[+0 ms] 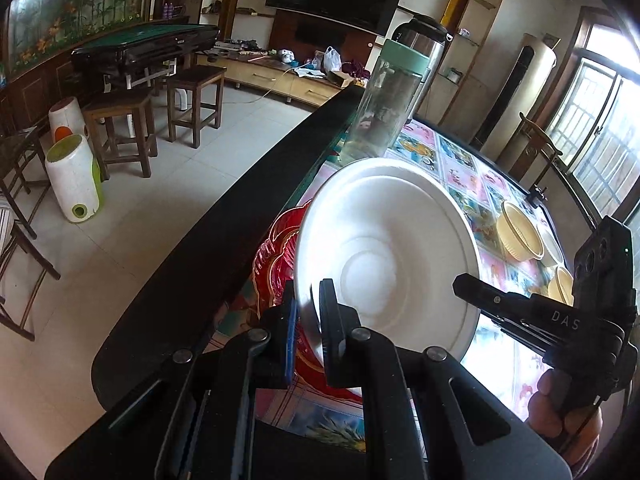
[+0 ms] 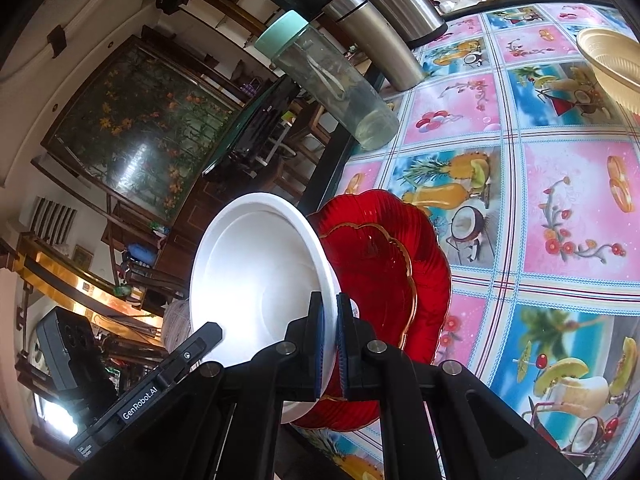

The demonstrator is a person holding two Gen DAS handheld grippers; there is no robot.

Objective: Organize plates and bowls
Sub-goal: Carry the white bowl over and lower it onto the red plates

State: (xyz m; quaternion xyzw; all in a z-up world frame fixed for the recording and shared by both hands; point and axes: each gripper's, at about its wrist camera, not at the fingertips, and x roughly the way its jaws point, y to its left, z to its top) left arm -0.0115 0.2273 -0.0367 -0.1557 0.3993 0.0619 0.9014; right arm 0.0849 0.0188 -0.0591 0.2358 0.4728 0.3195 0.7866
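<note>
A white foam plate point(image 1: 384, 256) hangs tilted above a stack of red glass plates point(image 1: 276, 264) on the table's left edge. My left gripper point(image 1: 312, 312) is shut on the white plate's near rim. My right gripper point(image 1: 466, 282) reaches the same plate's right rim. In the right wrist view my right gripper point(image 2: 331, 320) is shut on the white plate point(image 2: 256, 272). The red plates point(image 2: 384, 264), a gold-rimmed one on a larger one, lie just behind it. My left gripper point(image 2: 206, 336) meets the plate's lower left rim.
Cream bowls point(image 1: 520, 236) point(image 2: 612, 64) sit farther along the patterned tablecloth point(image 2: 560, 208). A glass bottle with a green lid point(image 1: 384, 108) point(image 2: 332, 76) and steel flasks point(image 2: 376, 40) stand behind the plates. A dark bench rail point(image 1: 224, 248) runs along the table's left side.
</note>
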